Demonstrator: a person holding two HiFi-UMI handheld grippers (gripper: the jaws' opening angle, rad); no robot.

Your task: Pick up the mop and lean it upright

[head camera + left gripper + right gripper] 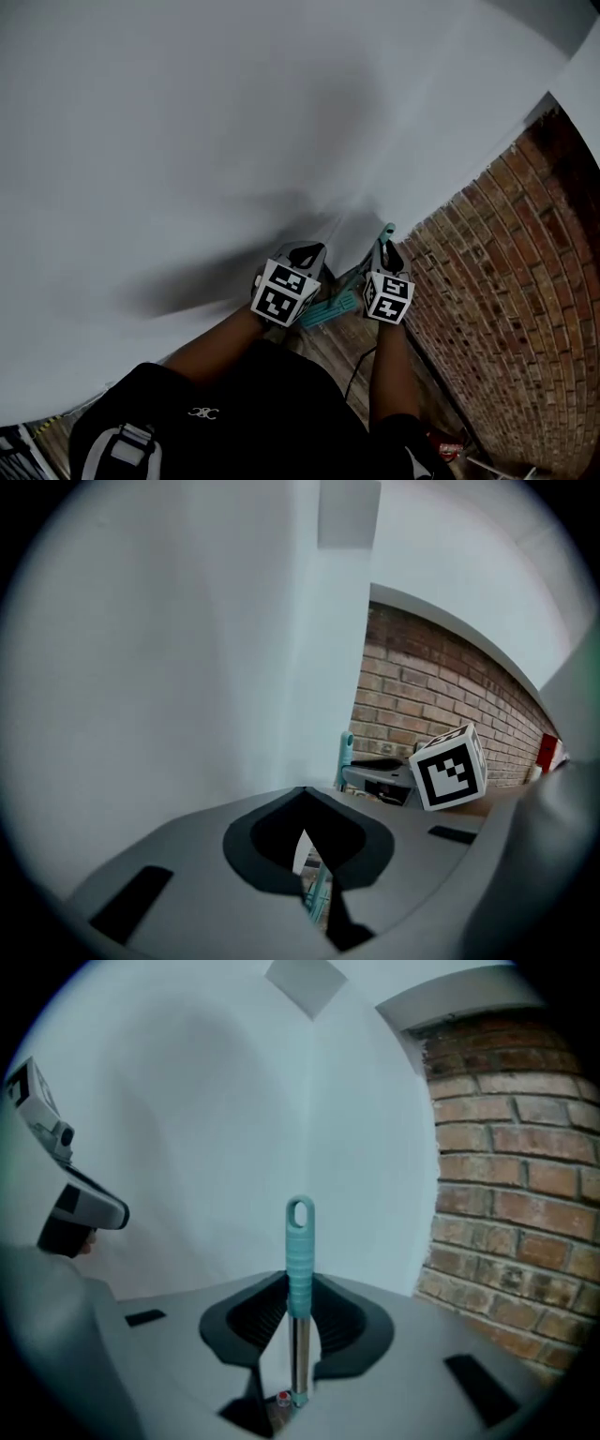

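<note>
The mop stands nearly upright in the corner where the white wall meets the brick wall. Its teal handle with a loop at the top rises between the jaws of my right gripper. Thin gaps show on both sides of the metal shaft, so the pads do not press on it. In the head view the right gripper sits just below the handle top, and the teal mop head lies on the floor below. My left gripper hangs a little to the left, shut and empty.
The white wall fills the left and the back. The brick wall runs along the right. Wooden floor lies below with a dark cable on it, and a small red object lies by the brick wall's foot.
</note>
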